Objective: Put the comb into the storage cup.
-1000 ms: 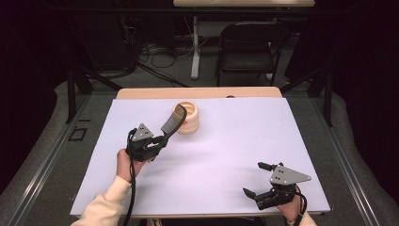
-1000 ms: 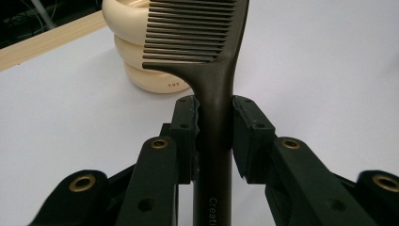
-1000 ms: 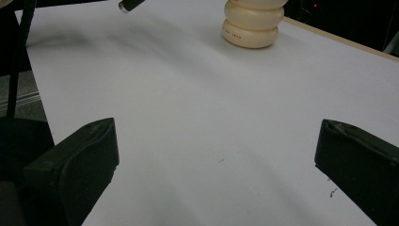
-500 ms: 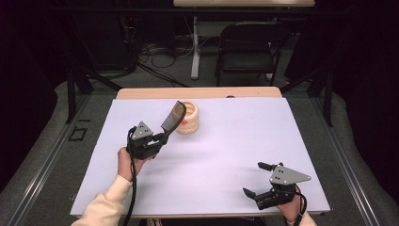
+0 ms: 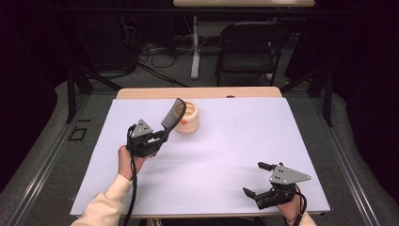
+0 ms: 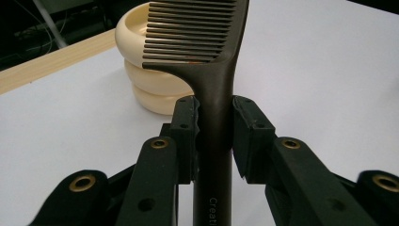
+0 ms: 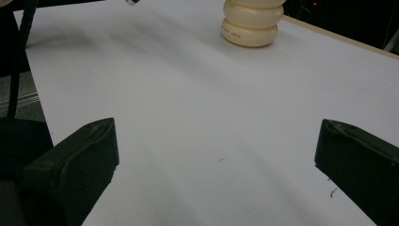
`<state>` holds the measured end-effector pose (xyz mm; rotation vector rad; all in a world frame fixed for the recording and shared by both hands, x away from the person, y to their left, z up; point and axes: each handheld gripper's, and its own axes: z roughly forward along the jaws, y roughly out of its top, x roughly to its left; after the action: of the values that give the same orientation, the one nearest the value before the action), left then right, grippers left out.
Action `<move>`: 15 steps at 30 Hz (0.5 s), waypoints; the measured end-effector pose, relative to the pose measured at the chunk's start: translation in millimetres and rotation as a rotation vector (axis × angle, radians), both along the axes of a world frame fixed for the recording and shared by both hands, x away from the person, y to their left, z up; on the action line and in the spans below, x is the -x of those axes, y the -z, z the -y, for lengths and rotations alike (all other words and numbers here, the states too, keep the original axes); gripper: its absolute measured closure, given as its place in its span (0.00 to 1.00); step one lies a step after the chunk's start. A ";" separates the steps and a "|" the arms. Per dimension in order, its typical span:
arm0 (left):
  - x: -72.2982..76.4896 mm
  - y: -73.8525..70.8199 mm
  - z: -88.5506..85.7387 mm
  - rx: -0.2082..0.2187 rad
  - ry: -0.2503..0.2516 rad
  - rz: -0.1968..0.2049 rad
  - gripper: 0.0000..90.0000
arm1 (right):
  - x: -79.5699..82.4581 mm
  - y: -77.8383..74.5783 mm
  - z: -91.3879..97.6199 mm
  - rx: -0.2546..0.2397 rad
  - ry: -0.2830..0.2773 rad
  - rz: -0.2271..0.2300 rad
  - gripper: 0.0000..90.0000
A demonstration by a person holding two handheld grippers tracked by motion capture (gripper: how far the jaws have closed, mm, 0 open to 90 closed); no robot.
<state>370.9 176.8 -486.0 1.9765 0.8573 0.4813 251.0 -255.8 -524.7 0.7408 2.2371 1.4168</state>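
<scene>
My left gripper clamped on comb handle, teeth end raised just beside cream holder, over its near rim; nothing shifted since a second ago, comb same spot, not yet in; my right gripper open, idle, well apart from holder

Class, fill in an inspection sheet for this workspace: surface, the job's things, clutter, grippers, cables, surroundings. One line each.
Surface: white sheet over a wooden table, flat and bare.
Job's things: dark comb held by its handle, teeth end up beside the cream ribbed cup; something orange sits inside the cup.
Clutter: nothing seen.
Grippers: left gripper shut on the comb; right gripper open, low at the near right corner.
Cables: black cable trails along the left sleeve.
Surroundings: folding chair and floor wiring behind, in a dark room.
</scene>
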 end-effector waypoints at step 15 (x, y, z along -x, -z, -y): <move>-7.2 -7.3 2.6 0.026 -0.004 0.016 0.80 | 0.1 0.1 0.7 -0.009 0.000 -0.003 0.00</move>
<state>378.1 174.2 -478.7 1.9452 0.8539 0.4859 251.0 -256.5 -524.8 0.7470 2.2345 1.4271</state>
